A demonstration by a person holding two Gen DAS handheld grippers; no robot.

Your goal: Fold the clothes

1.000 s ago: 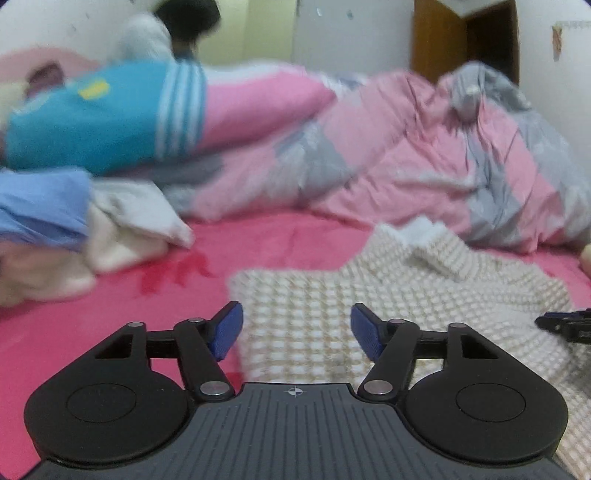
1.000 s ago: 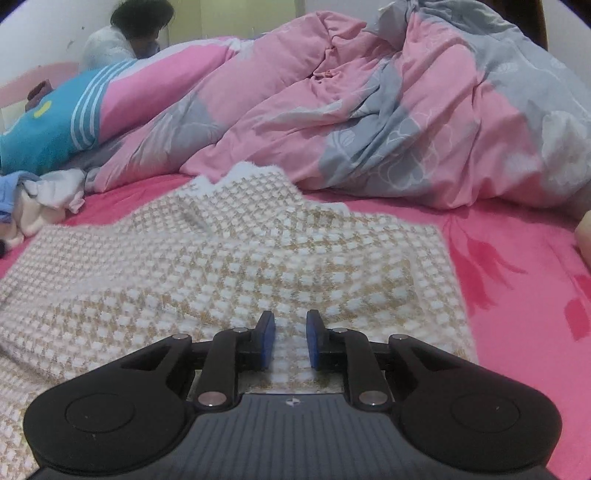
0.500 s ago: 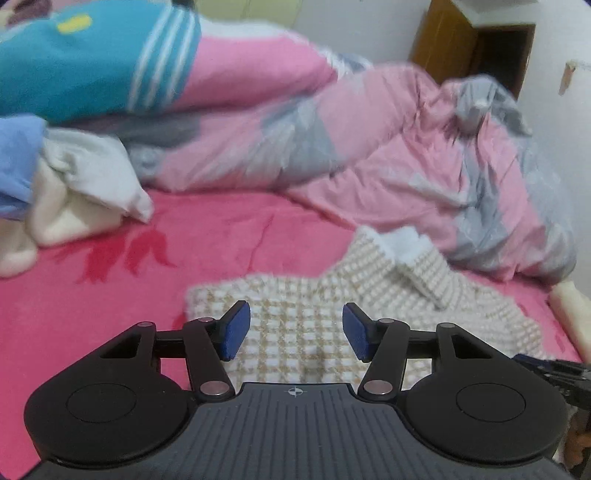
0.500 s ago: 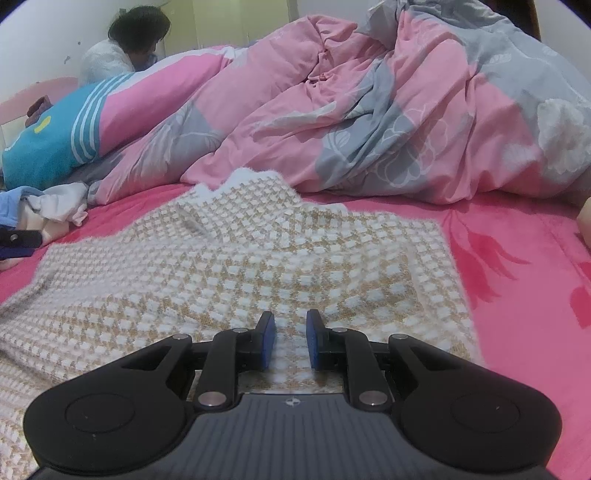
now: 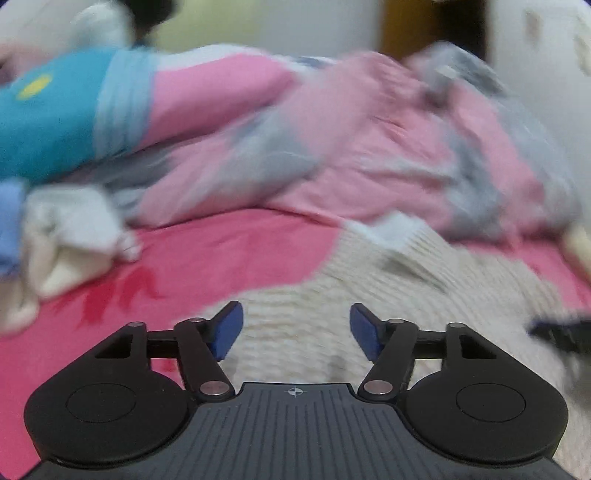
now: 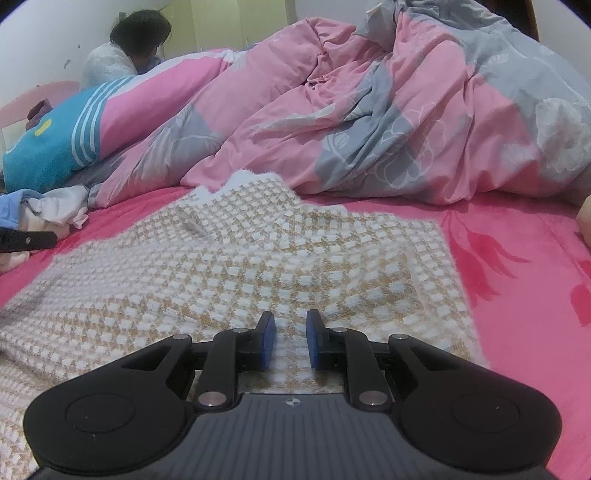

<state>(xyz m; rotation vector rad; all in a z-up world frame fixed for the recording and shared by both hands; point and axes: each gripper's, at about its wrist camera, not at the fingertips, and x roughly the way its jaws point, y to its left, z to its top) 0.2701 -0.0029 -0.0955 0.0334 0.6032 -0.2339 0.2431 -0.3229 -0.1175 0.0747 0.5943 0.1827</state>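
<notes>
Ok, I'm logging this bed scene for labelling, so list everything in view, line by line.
knitted garment: one, beige and white check, spread flat on the bedsheet, nearest the claws
bedsheet: one, pink with red flower prints, under everything
duvet: one, pink and grey floral, bunched up behind the garment
pillow: one, teal and pink with white stripes, far left
pile of clothes: one heap, white, cream and light blue, left edge of the bed
person: one, dark hair, white top, beyond the pillow
door: one, brown wood, back of the room, blurred
left claw: one, black with blue pads, jaws opening, nothing between them, above the garment's left part
right claw: one, black with blue pads, narrow gap, garment's near edge beneath; grip unclear
</notes>
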